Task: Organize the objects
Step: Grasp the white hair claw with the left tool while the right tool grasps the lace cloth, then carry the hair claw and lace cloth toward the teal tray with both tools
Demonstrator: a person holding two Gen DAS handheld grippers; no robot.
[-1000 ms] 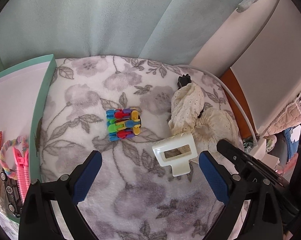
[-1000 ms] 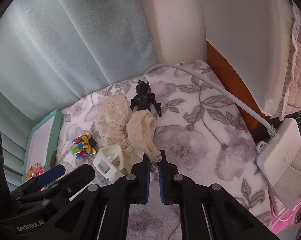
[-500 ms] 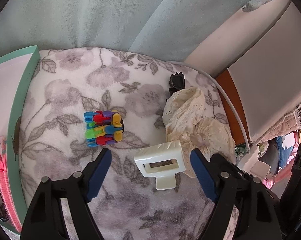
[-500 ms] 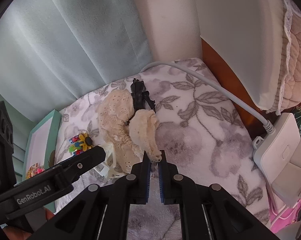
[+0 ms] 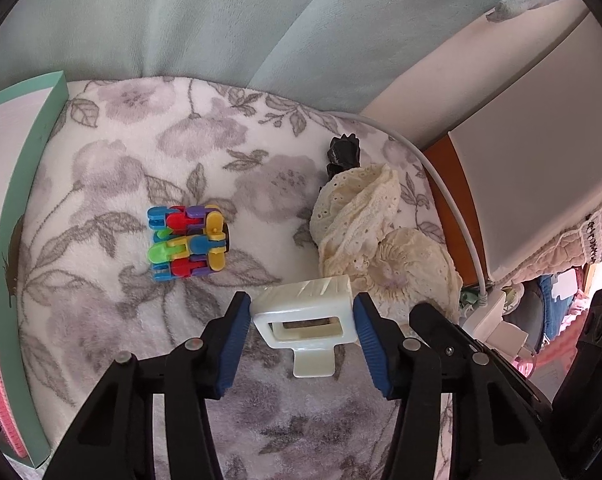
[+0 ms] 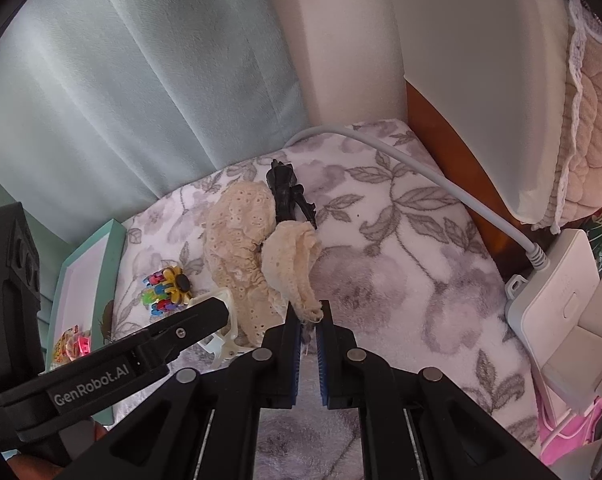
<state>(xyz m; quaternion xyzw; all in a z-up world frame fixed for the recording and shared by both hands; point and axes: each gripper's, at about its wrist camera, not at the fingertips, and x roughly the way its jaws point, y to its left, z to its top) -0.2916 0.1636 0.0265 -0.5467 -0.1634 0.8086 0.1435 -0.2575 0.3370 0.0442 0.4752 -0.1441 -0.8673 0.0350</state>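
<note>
A white hair claw clip (image 5: 305, 316) lies on the floral blanket (image 5: 113, 312). My left gripper (image 5: 301, 320) is shut on it, one blue pad touching each end. A multicoloured plastic toy (image 5: 187, 244) sits to the clip's left. My right gripper (image 6: 309, 320) is shut on the tip of a cream lace scrunchie (image 6: 291, 264), which rises from the blanket beside a second piece of cream lace (image 6: 237, 248). A black claw clip (image 6: 287, 192) lies behind the lace, partly hidden by it. The left gripper's arm (image 6: 141, 356) crosses the lower left of the right wrist view.
A mint-green box (image 5: 25, 240) holding small pink items borders the blanket on the left. A grey cable (image 6: 441, 176) runs along the right edge to a white power strip (image 6: 557, 292). Pale curtains hang behind, and a wooden edge and a quilt are at the right.
My left gripper moved forward around the white clip and its fingers closed from wide apart onto its ends. My right gripper stayed shut on the lace scrunchie.
</note>
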